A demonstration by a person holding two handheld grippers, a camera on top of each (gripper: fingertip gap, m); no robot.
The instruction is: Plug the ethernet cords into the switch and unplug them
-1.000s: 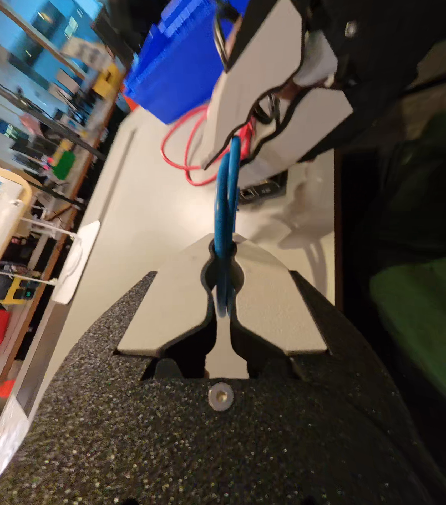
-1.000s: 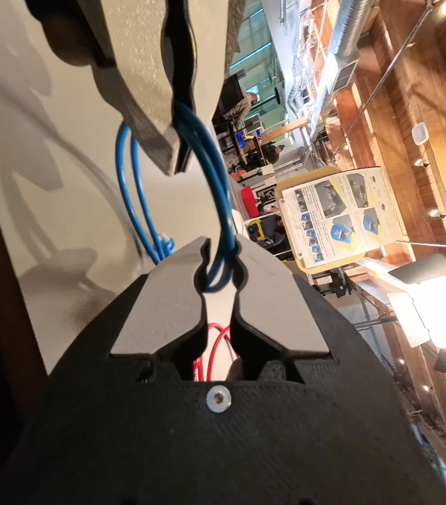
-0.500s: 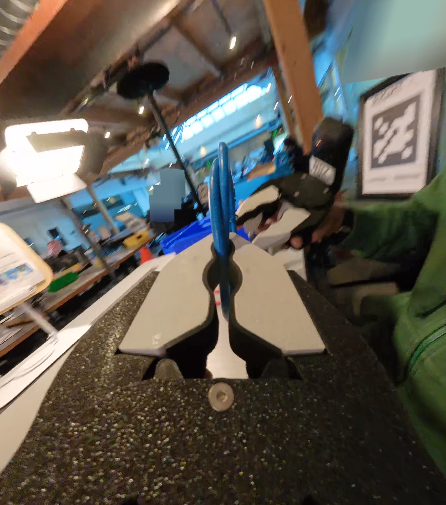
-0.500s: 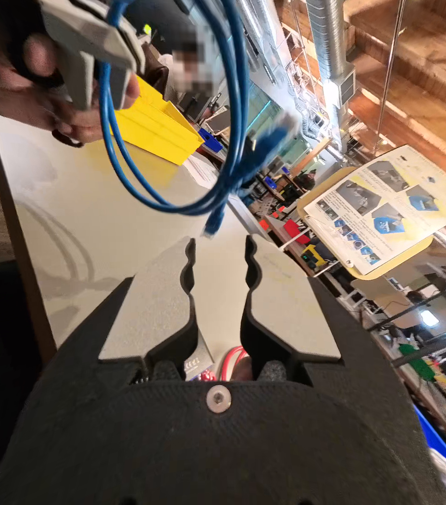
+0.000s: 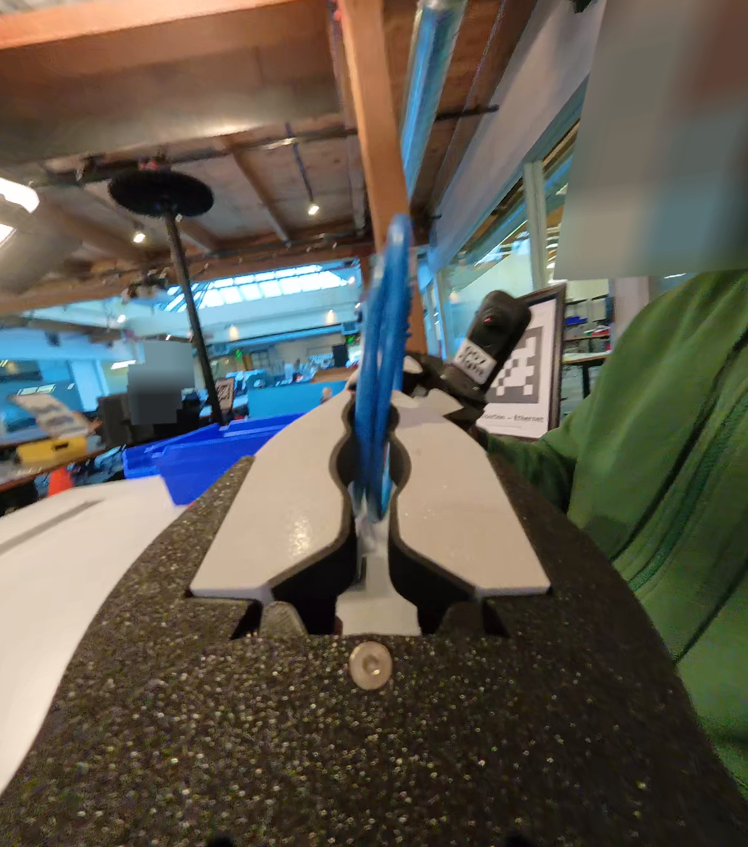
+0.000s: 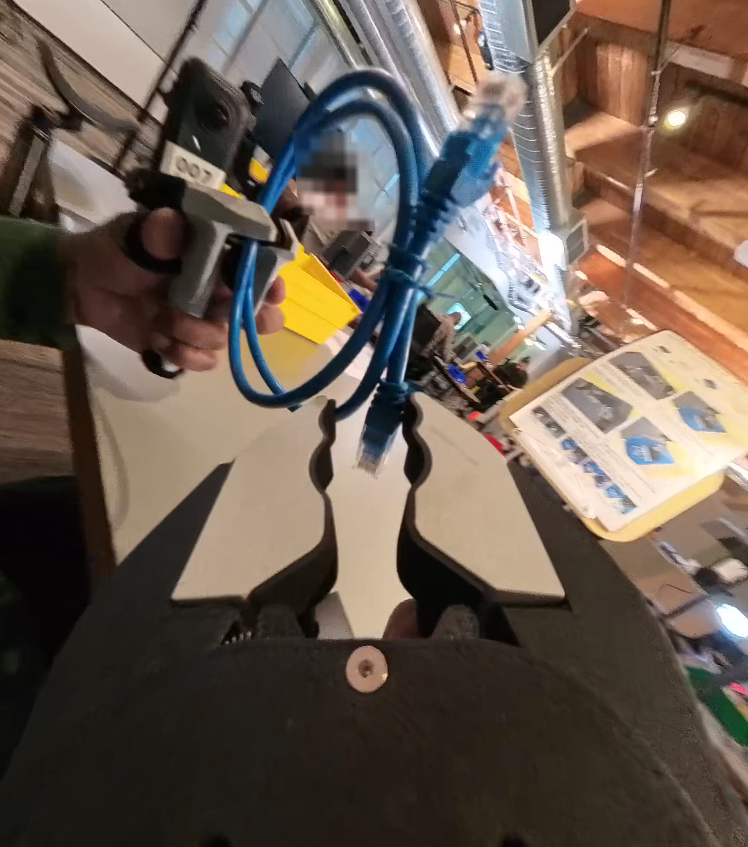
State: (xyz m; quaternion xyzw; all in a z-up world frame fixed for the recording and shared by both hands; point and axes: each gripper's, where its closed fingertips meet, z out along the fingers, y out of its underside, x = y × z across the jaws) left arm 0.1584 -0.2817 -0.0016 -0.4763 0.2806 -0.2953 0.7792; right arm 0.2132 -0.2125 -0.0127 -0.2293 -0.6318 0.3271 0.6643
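currently the left gripper [image 5: 374, 458] pinches the bundled blue ethernet cord [image 6: 317, 256] at frame centre; the right gripper [image 6: 367, 440] is spread; nothing plugged, no switch visible.

Left gripper [image 5: 371, 453] jaws pinch the looped blue ethernet cord [image 5: 381, 366] upright.

The left gripper [image 5: 370, 424] is raised above the table [image 5: 33, 573] and clamps the coiled cord [image 5: 383, 366], which stands up between its fingers. Seen from the right gripper [image 6: 370, 415], the cord [image 6: 317, 238] hangs in the air before it, one plug [image 6: 374, 435] dangling between its parted fingers, touching neither. Bins [image 5: 207, 451] sit at the table's far edge. A poster [image 6: 638, 435] stands beyond the table's far side.
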